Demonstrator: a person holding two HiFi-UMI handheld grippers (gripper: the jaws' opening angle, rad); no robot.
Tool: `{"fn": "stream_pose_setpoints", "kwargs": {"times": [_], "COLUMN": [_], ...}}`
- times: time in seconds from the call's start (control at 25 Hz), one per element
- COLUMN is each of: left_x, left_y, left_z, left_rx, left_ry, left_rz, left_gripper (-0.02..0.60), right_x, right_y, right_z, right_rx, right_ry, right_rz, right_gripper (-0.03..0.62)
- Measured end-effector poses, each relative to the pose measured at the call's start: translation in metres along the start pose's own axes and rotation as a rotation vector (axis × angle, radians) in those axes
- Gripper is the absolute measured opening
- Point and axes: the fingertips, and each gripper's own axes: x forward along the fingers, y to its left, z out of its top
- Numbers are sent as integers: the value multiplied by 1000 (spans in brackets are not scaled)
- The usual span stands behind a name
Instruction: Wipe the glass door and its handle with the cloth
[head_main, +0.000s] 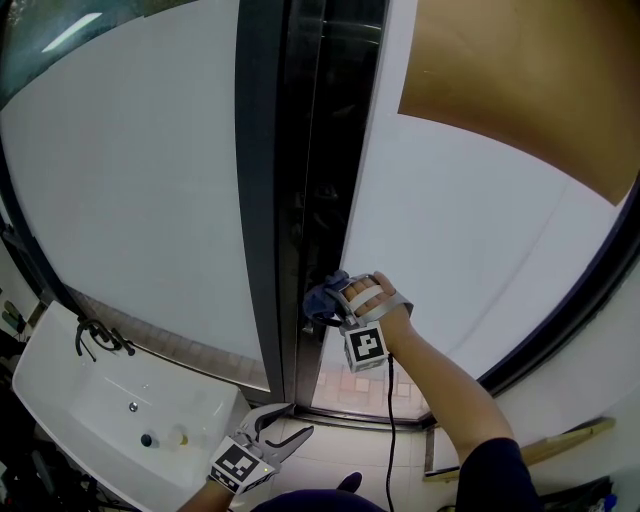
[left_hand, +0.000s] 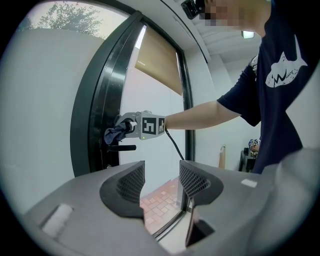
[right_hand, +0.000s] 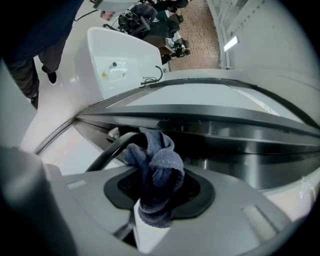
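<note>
The glass door (head_main: 460, 240) has a black frame (head_main: 310, 180) running down the middle of the head view. My right gripper (head_main: 335, 300) is shut on a bunched blue cloth (head_main: 322, 297) and presses it against the frame at handle height. In the right gripper view the cloth (right_hand: 157, 167) bulges out between the jaws, touching the curved black handle (right_hand: 111, 150). The left gripper view shows the cloth (left_hand: 115, 134) just above the handle (left_hand: 121, 148). My left gripper (head_main: 285, 425) hangs low, away from the door, open and holding nothing (left_hand: 161, 182).
A white sink (head_main: 60, 400) with a black tap (head_main: 98, 338) stands at the lower left. A tan roller blind (head_main: 520, 80) covers the upper right pane. A wooden stick (head_main: 520, 455) leans near the right wall. Brick paving (left_hand: 161, 200) shows through the glass.
</note>
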Motion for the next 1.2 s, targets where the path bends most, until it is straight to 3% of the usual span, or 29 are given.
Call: {"fn": "stream_pose_setpoints", "kwargs": {"times": [0.52,0.88,1.2], "left_x": [15,22,23], "left_y": [-23,-33,-36], "left_z": [7,10,12], "left_rx": [22,34,41], "left_ry": [-2,-5,-5], "left_rz": [-57,-90,-104], "left_gripper": [212,212,212], "right_x": [-58,-122,-157], "right_y": [34,80,106], "right_z": [-99,-189,-235], "right_rx": [41,117,263], "right_ry": [155,329,445], "right_rz": [28,70,94], "right_gripper": [141,141,141]}}
